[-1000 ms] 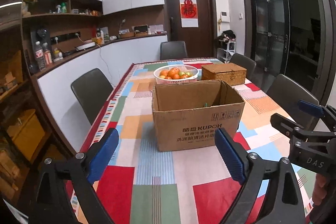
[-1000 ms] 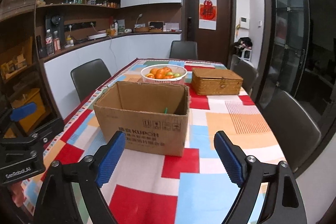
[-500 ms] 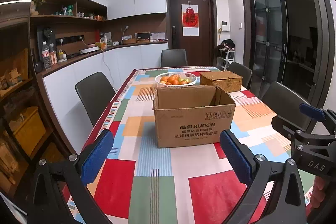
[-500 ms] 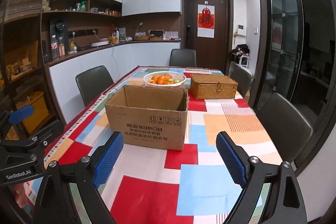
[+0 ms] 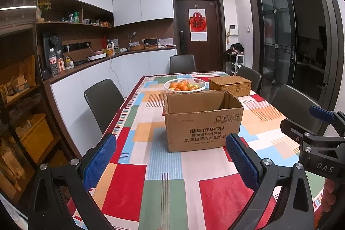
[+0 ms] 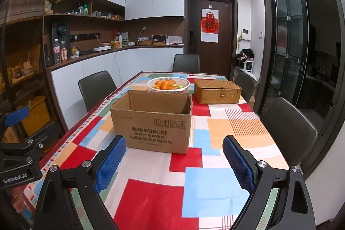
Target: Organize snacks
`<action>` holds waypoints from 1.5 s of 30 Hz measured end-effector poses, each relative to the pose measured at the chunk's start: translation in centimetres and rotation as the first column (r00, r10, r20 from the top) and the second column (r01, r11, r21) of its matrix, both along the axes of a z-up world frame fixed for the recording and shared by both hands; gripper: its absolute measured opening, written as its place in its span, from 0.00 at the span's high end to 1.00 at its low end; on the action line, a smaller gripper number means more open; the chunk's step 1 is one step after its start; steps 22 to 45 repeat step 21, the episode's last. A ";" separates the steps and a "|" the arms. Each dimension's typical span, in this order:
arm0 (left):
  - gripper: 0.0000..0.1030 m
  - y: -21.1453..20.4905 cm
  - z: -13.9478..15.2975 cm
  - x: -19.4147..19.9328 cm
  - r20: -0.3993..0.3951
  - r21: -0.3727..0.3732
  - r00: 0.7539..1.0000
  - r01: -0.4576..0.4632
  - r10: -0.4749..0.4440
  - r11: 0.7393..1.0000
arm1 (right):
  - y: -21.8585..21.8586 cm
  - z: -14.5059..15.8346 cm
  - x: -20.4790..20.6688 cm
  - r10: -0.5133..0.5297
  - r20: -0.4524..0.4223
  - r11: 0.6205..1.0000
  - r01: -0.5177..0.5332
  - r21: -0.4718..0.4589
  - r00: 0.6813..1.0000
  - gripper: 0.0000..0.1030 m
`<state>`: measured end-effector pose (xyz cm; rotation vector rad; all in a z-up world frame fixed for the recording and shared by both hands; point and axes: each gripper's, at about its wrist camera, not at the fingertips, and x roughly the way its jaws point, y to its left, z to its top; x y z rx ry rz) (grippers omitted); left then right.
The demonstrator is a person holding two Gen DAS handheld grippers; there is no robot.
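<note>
Left wrist view: left gripper [image 5: 170, 156] held over the near end of the table [image 5: 163, 191], jaws spread wide, nothing between the blue pads [image 5: 99, 160]. Box [image 5: 202, 120] straight ahead, well apart from the fingertips.

Right wrist view: right gripper [image 6: 172, 162] in like state — jaws wide, empty. Same box [image 6: 152, 120] ahead and a little left of centre.

Box: brown cardboard carton, top flaps open, printing on the near face. Stands upright on the patchwork cloth, about mid-table. Corners soft, some wear on the near edge.

Box contents: not visible. Both cameras sit too low to look over the rim; only the bare inner back wall shows. Cannot tell whether snacks are inside.

Snacks: none seen loose on the table in either view.

Behind box: white fruit bowl [image 6: 168, 84] with oranges and a few green fruit, just past the far rim. Wicker case [image 6: 217, 91], lid shut, to the right of the bowl.

Step in hand: judged to be either the very start or the close — both tools free, nothing gripped, neither near the work.

Next move: if work remains, it calls for raising a gripper high enough to see into the box, then a reach over the near rim with jaws kept wide. Wicker case may be the destination; its lid would need lifting first.

Risk: carton looks light — a push on the rim could slide it on the cloth.
</note>
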<state>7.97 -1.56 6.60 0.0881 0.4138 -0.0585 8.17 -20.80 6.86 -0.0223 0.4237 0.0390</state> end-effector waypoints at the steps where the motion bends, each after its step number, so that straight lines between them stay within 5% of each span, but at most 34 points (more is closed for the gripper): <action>1: 0.00 0.0 0.0 -0.1 0.000 -0.001 1.000 0.002 -0.002 1.000 | 0.0 0.0 -0.1 0.000 0.000 1.000 0.000 0.001 1.000 0.11; 45: 0.00 0.3 0.1 -0.1 0.005 -0.011 1.000 -0.002 0.002 1.000 | 0.0 0.1 -0.5 0.003 0.009 1.000 -0.003 -0.004 1.000 0.11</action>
